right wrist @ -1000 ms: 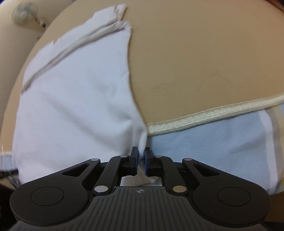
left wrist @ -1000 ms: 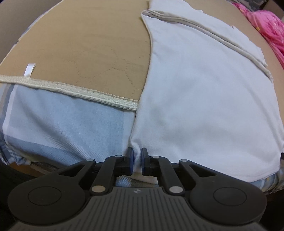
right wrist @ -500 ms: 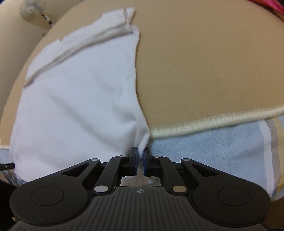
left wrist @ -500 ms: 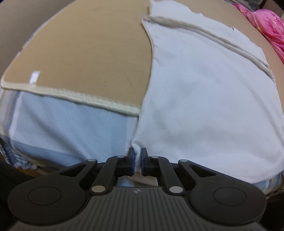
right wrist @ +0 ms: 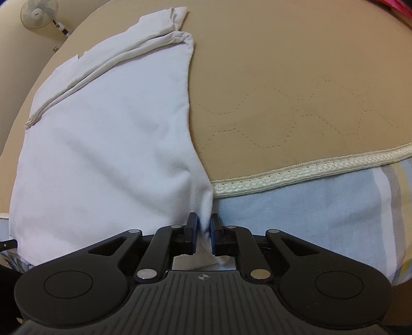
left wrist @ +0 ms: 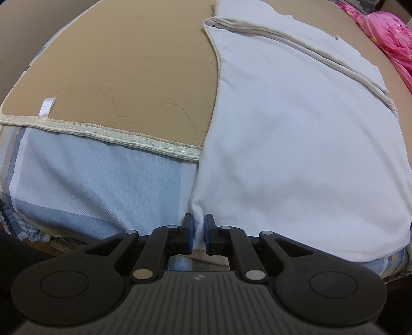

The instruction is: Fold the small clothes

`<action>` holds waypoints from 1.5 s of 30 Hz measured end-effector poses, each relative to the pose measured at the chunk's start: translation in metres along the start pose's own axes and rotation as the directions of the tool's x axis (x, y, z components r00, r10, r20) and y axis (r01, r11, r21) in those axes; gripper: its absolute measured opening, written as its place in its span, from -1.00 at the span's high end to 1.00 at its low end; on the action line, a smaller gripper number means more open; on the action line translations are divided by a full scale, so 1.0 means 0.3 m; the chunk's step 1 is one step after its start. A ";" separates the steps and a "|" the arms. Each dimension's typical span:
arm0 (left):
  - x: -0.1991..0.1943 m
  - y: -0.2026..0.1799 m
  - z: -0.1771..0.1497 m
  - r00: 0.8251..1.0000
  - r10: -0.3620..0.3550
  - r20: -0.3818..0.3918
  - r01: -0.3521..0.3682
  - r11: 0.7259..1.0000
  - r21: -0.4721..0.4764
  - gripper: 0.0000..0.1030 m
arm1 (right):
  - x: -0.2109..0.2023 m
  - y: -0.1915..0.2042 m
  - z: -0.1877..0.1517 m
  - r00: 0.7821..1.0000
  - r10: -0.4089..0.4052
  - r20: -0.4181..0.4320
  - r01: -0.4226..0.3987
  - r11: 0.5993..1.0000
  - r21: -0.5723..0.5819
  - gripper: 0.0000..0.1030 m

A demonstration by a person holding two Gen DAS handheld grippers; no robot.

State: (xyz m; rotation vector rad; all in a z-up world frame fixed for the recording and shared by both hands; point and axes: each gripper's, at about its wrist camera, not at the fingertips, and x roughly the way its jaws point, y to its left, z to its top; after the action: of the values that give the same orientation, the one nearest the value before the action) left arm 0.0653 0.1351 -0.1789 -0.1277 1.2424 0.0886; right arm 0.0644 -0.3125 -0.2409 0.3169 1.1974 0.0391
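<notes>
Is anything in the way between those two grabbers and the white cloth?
Nothing visible. The left gripper and right gripper are each shut on a near corner of the white cloth.

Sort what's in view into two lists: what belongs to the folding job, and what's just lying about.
Job:
white garment
left tongs, shut on its near corner
right tongs, shut on the other near corner

Lying about:
tan quilted mat
blue checked sheet
pink cloth
fan
</notes>
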 end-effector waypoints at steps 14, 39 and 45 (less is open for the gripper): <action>-0.120 -0.015 -0.022 0.987 -0.021 0.160 0.018 1.000 0.021 0.89 | -0.111 0.004 0.024 0.976 0.104 0.190 -0.107 0.994 0.006 0.92; -0.775 0.197 -0.135 0.832 -0.416 0.366 0.400 0.908 0.122 0.90 | -0.838 -0.209 -0.388 0.637 0.283 0.717 -0.553 0.816 0.170 0.95; -0.560 0.135 0.129 0.856 -0.385 0.345 0.380 0.921 0.084 0.90 | -0.656 -0.162 -0.144 0.711 0.262 0.652 -0.486 0.854 0.187 0.95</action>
State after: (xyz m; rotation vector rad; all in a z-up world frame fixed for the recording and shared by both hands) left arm 0.0422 0.1810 -0.0095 -0.3324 0.8341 -0.2363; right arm -0.0548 -0.3881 -0.0891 0.8286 0.4621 0.0802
